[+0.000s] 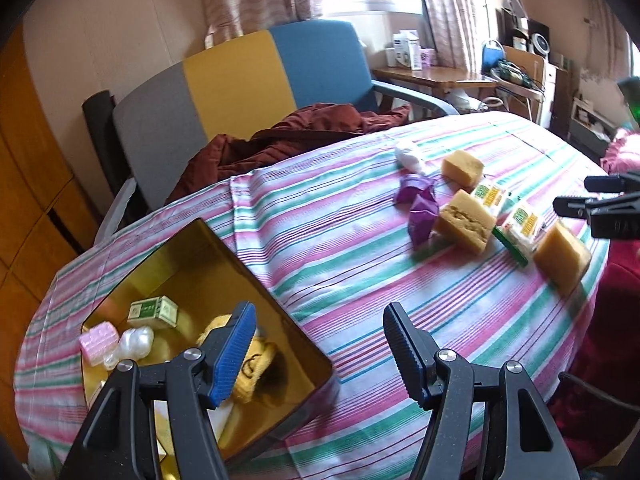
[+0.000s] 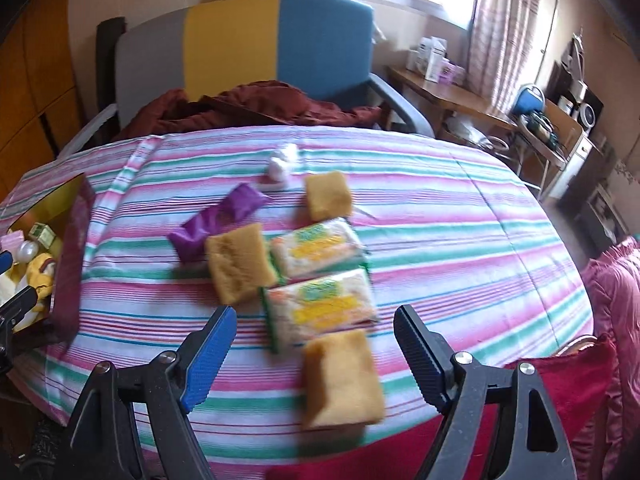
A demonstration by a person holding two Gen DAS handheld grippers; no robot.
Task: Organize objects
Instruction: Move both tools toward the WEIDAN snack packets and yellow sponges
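Striped tablecloth [image 2: 460,240], both grippers' jaws apart, holding nothing

Hardly any lettering can be made out from here. The two clear packets [image 2: 320,254] [image 2: 324,312] lying side by side on the striped surface [image 2: 460,240] carry green and yellow printed labels, but the print is too blurred to read in either view. The small green box [image 1: 154,311] inside the gold tin [image 1: 224,264] has pale printing on its face; the characters are too small to tell. A yellow soft thing [image 1: 256,364] in the same tin shows a dark mark, not legible as a letter. The white cartons [image 1: 408,50] on the far wooden desk bear dark patches of print, unreadable at this distance.
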